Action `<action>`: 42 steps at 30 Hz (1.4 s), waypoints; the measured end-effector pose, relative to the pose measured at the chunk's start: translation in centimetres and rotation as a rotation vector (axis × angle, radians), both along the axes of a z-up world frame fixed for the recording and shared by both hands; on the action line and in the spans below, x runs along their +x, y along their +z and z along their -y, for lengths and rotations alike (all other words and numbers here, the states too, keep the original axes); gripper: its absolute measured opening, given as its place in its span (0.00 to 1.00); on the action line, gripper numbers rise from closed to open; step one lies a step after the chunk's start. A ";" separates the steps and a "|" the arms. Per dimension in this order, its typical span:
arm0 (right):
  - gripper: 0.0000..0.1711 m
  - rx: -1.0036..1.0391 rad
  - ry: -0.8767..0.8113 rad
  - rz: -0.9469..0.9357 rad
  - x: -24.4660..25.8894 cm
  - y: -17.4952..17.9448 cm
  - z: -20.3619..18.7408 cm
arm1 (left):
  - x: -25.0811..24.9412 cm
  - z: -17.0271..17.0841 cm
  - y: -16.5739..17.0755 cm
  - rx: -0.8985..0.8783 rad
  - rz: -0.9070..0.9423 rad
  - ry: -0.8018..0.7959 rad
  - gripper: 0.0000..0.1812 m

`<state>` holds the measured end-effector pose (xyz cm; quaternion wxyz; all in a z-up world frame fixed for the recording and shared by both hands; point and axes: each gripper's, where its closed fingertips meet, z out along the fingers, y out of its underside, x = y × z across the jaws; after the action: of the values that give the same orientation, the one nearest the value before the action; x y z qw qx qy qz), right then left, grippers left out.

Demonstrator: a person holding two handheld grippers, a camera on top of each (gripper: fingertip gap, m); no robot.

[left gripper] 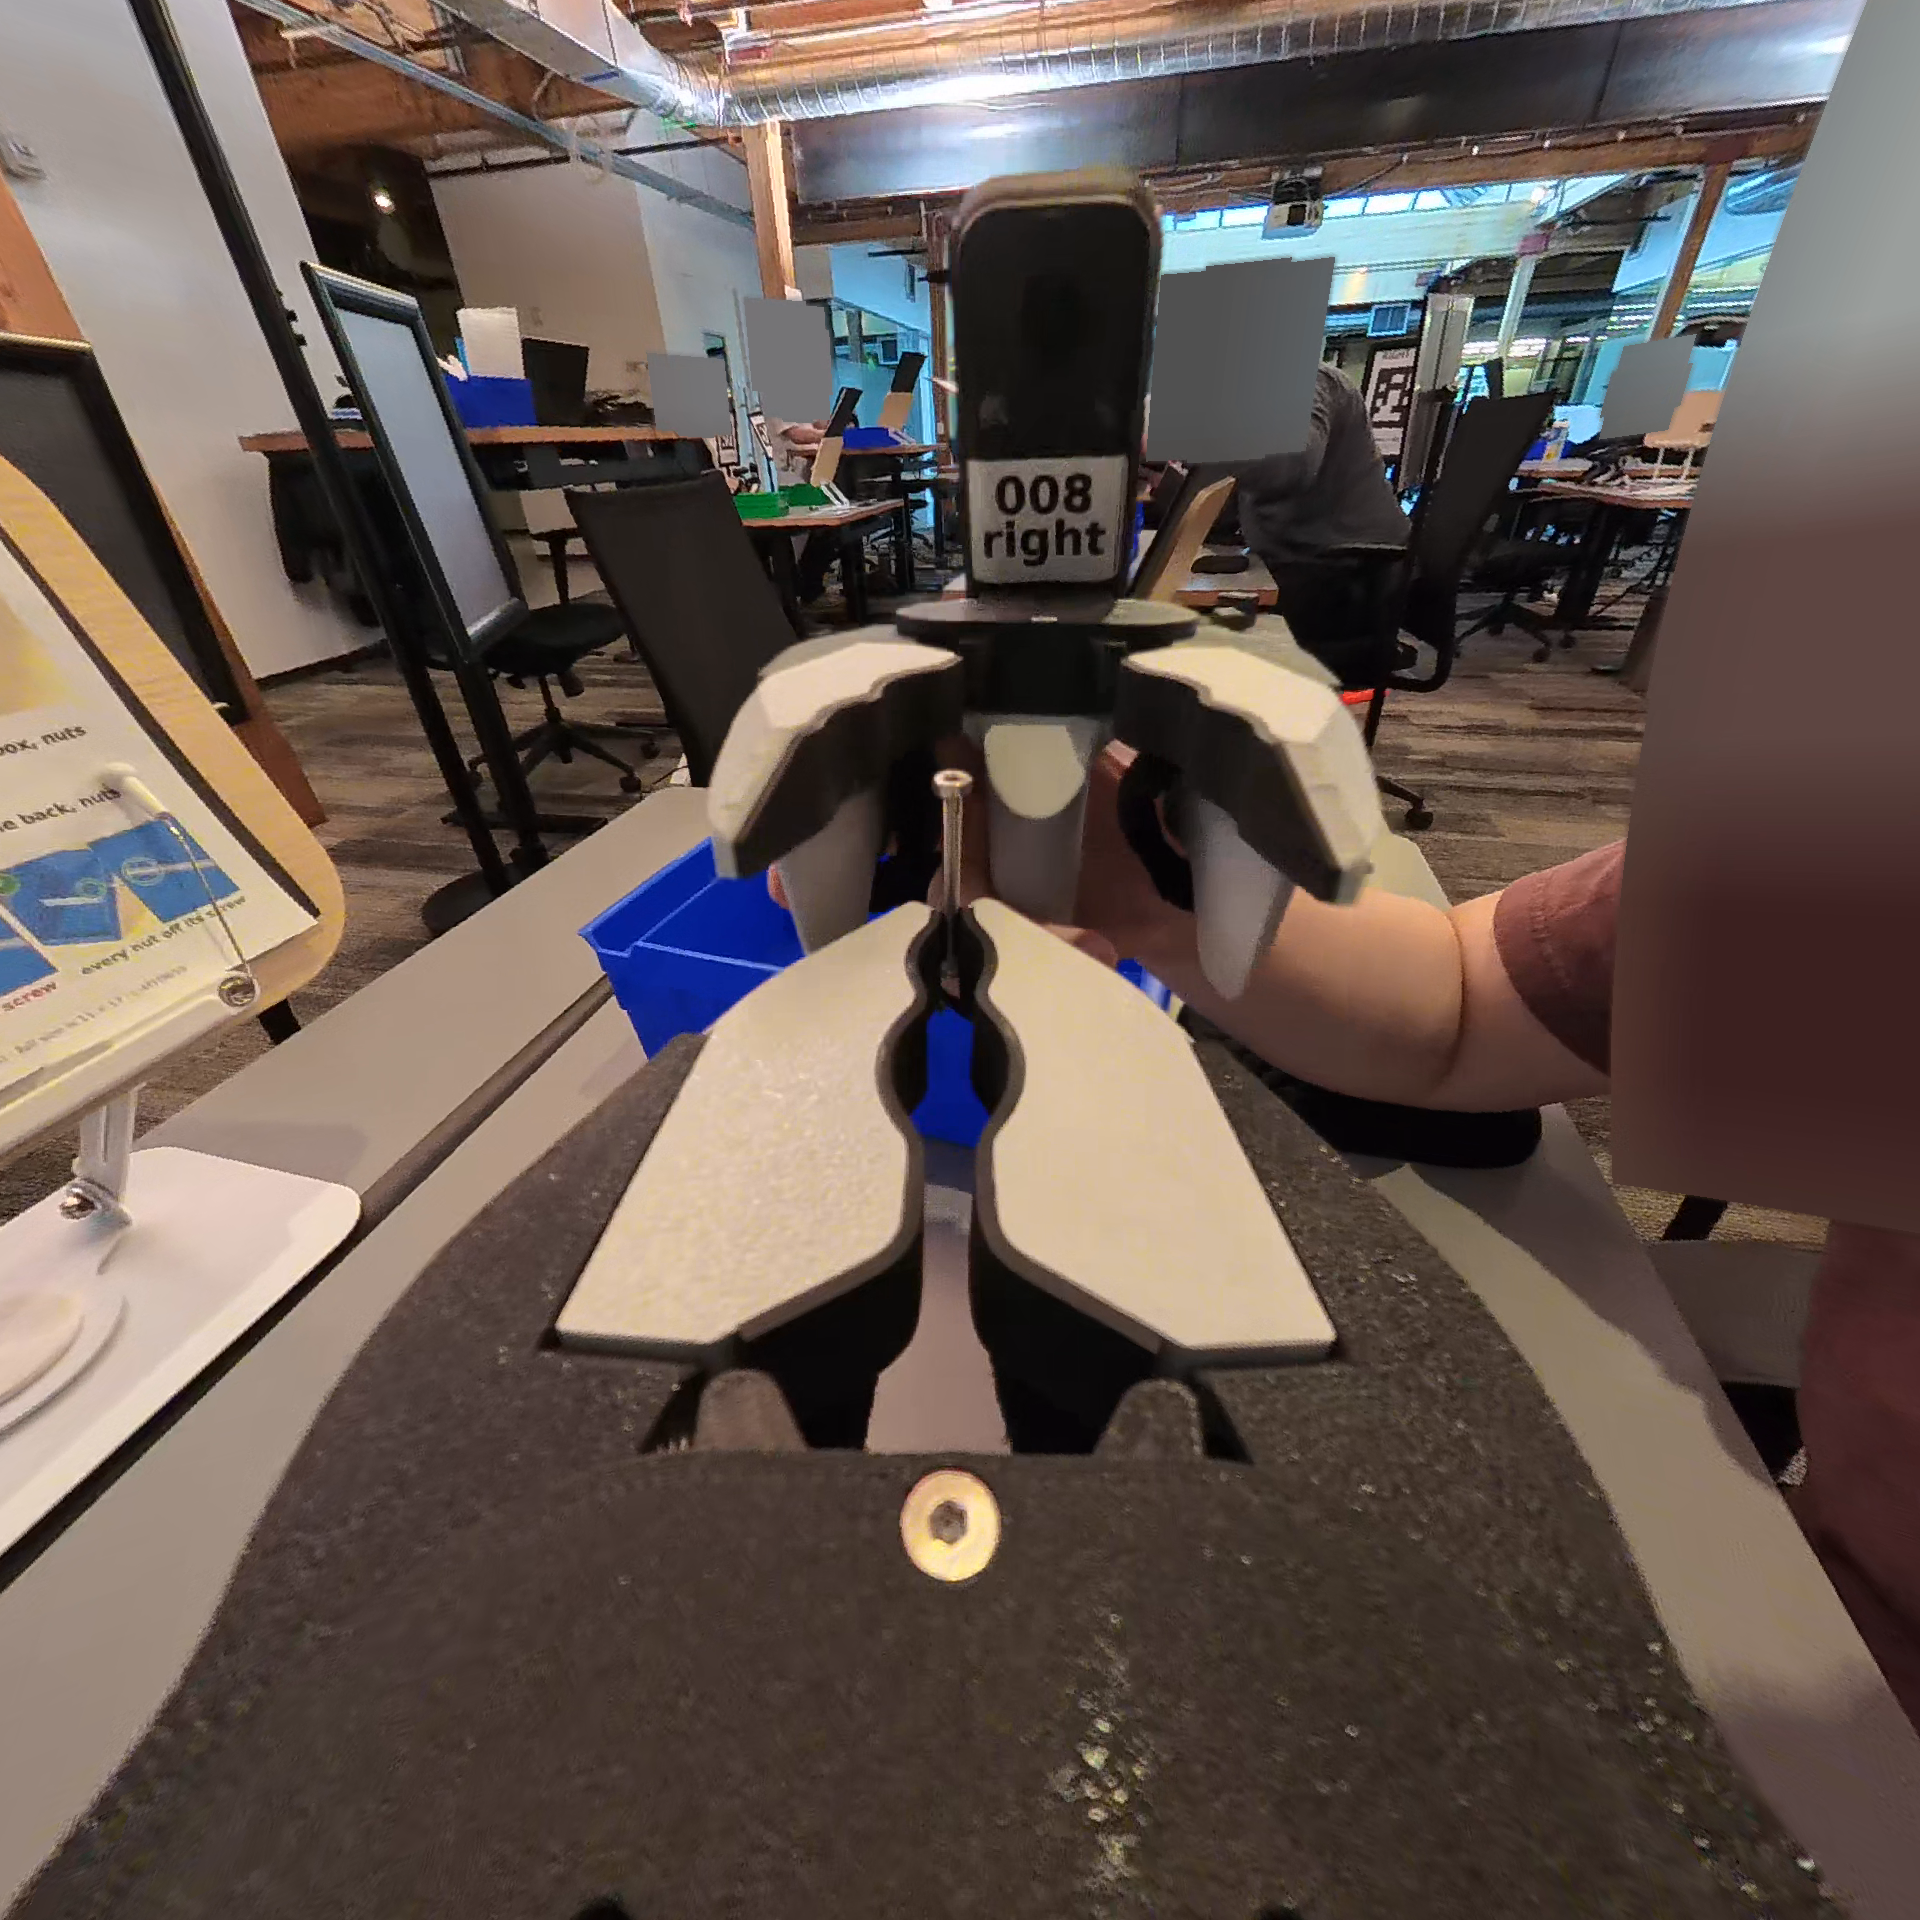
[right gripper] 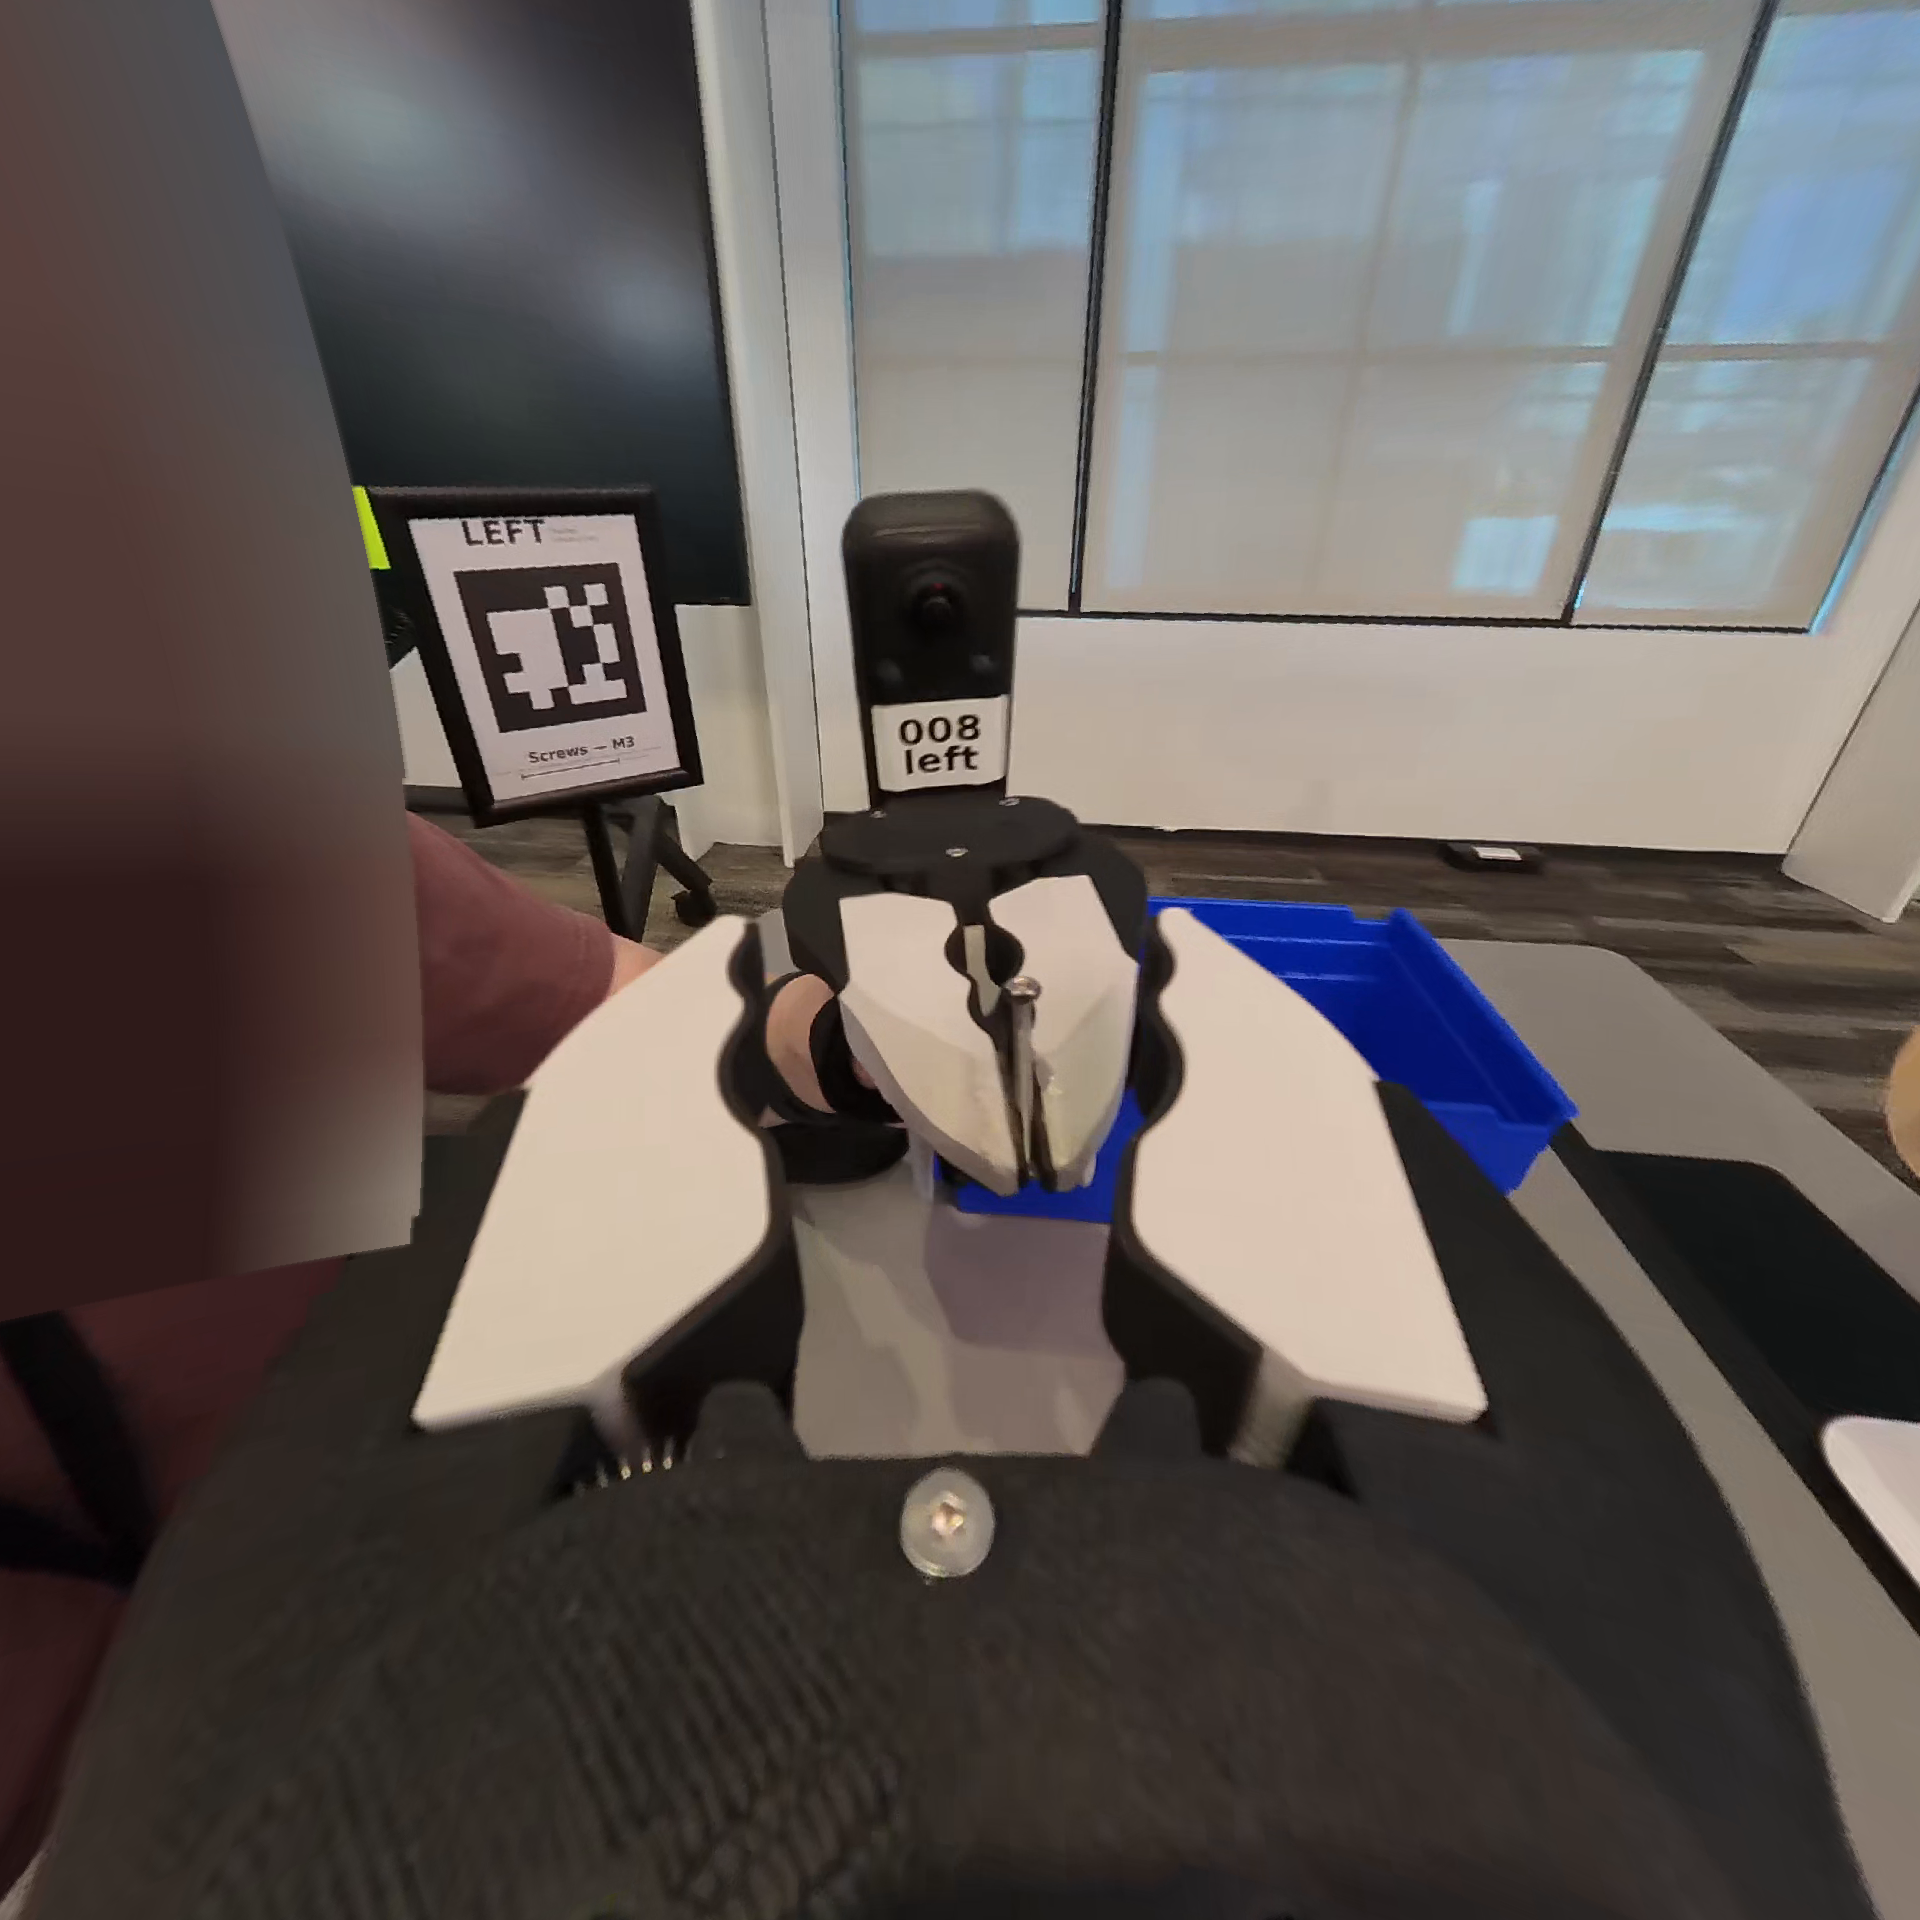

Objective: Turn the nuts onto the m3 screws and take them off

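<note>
While poised over the grey table [left gripper: 468,1039] and the blue bin [right gripper: 1434,1018], both lying below and beyond the jaws, probably called for fetching a nut first, then meeting it square and coaxial with the thread, turning lightly to avoid cross-threading, and clamping firmly enough to stop any spin or slip. Found the right gripper [right gripper: 956,935] spread wide, holding nothing and touching nothing, its fingers flanking the shut tips opposite. Found the left gripper [left gripper: 951,925] pinched tight on the m3 screw [left gripper: 951,862], gripped by the lower shank at the very tips, head up and well clear above the jaws, shaft near upright, leaning slightly in the right wrist view. Left the threaded end buried between the jaws, so likely wanted a regrip nearer the head to free that end. Saw no nut on the shaft or between either pair of jaws, though too small to rule out.
</note>
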<state>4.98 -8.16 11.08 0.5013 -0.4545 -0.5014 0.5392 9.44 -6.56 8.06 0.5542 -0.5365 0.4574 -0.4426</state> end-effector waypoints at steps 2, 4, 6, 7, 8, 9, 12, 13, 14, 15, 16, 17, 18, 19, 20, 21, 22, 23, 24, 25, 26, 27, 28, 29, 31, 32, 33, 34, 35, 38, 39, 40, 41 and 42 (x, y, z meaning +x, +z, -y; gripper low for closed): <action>0.43 0.022 0.006 0.015 -0.4 -0.4 0.4 | -0.1 -0.1 0.0 -0.013 0.002 0.003 0.01; 0.45 0.049 0.009 0.037 -0.8 -0.8 0.8 | -0.2 -0.3 0.0 -0.027 0.005 0.009 0.01; 0.46 0.080 0.001 0.053 -1.0 -1.1 0.9 | -0.4 -0.6 0.0 -0.038 0.006 0.013 0.01; 0.46 0.094 -0.009 0.058 -1.1 -1.2 0.9 | -0.5 -0.8 0.0 -0.045 0.008 0.023 0.01; 0.47 0.107 -0.024 0.062 -1.1 -1.2 0.8 | -0.5 -0.9 -0.1 -0.054 0.007 0.027 0.01; 0.47 0.118 -0.036 0.066 -1.1 -1.2 0.6 | -0.6 -1.0 -0.1 -0.065 0.006 0.025 0.01; 0.49 0.135 -0.061 0.087 -0.9 -1.4 0.2 | -0.7 -1.3 -0.2 -0.086 0.011 0.033 0.01; 0.49 0.141 -0.068 0.093 -0.8 -1.5 0.0 | -0.8 -1.5 -0.2 -0.086 0.014 0.041 0.01; 0.49 0.146 -0.076 0.100 -0.7 -1.5 -0.1 | -0.9 -1.7 -0.2 -0.087 0.017 0.049 0.01; 0.49 0.151 -0.081 0.106 -0.5 -1.5 -0.2 | -1.0 -1.8 -0.2 -0.090 0.020 0.054 0.01; 0.49 0.155 -0.084 0.112 -0.4 -1.5 -0.3 | -1.2 -1.9 -0.1 -0.093 0.022 0.058 0.01; 0.49 0.160 -0.089 0.122 -0.3 -1.6 -0.4 | -1.3 -2.0 -0.1 -0.093 0.027 0.063 0.01; 0.48 0.166 -0.095 0.133 -0.1 -1.7 -0.6 | -1.4 -2.1 0.0 -0.092 0.031 0.064 0.01; 0.48 0.170 -0.104 0.137 0.0 -1.7 -0.8 | -1.4 -2.0 0.0 -0.093 0.030 0.061 0.01; 0.48 0.170 -0.114 0.125 0.1 -1.5 -0.9 | -1.3 -1.9 0.0 -0.092 0.026 0.051 0.01; 0.48 0.163 -0.118 0.103 0.1 -1.2 -1.0 | -1.0 -1.6 -0.1 -0.091 0.020 0.037 0.01; 0.48 0.150 -0.116 0.078 0.0 -0.9 -0.9 | -0.8 -1.2 -0.2 -0.085 0.015 0.020 0.01; 0.48 0.136 -0.109 0.058 -0.1 -0.7 -0.8 | -0.4 -0.8 -0.3 -0.078 0.007 -0.004 0.01; 0.48 0.125 -0.099 0.048 -0.3 -0.6 -0.6 | -0.2 -0.4 -0.4 -0.068 0.000 -0.014 0.01; 0.48 0.117 -0.086 0.047 -0.5 -0.7 -0.4 | 0.1 -0.2 -0.5 -0.056 -0.006 -0.020 0.01; 0.48 0.111 -0.073 0.049 -0.7 -0.9 -0.2 | 0.2 0.1 -0.5 -0.044 -0.013 -0.024 0.01; 0.49 0.109 -0.058 0.051 -0.9 -1.0 0.1 | 0.3 0.1 -0.6 -0.036 -0.020 -0.017 0.01; 0.48 0.109 -0.043 0.054 -1.1 -1.1 0.4 | 0.2 0.0 -0.6 -0.030 -0.021 -0.006 0.01; 0.48 0.109 -0.029 0.058 -1.2 -1.2 0.7 | 0.0 -0.2 -0.5 -0.028 -0.014 0.004 0.01; 0.50 0.110 -0.021 0.056 -1.2 -1.2 1.0 | -0.5 -0.9 -0.2 -0.043 0.006 0.020 0.01; 0.51 0.111 -0.035 0.057 -1.2 -1.1 0.7 | -0.9 -1.2 0.0 -0.056 0.020 0.021 0.01; 0.51 0.114 -0.053 0.061 -1.1 -1.1 0.4 | -1.2 -1.5 0.1 -0.068 0.029 0.028 0.01; 0.52 0.119 -0.068 0.068 -0.9 -1.2 0.1 | -1.5 -1.9 0.1 -0.074 0.036 0.042 0.01; 0.52 0.125 -0.078 0.075 -0.7 -1.2 -0.2 | -1.8 -2.3 0.1 -0.074 0.039 0.057 0.01; 0.49 0.127 -0.093 0.070 -0.1 -0.8 -0.5 | -2.4 -2.8 0.4 -0.092 0.064 0.063 0.01; 0.49 0.125 -0.107 0.058 -0.1 -0.5 -0.7 | -2.5 -2.7 0.6 -0.099 0.074 0.056 0.01; 0.49 0.120 -0.126 0.050 -0.1 -0.4 -1.0 | -2.5 -2.6 0.7 -0.101 0.079 0.046 0.01; 0.49 0.115 -0.141 0.048 -0.1 -0.3 -1.1 | -2.4 -2.3 0.9 -0.095 0.079 0.038 0.01; 0.50 0.111 -0.150 0.046 -0.2 -0.3 -1.1 | -2.2 -2.0 0.9 -0.084 0.075 0.032 0.01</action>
<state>4.74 -7.02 10.81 0.5531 -0.4745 -0.5064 0.4609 7.21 -4.61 9.01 0.5551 -0.5494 0.4086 -0.4724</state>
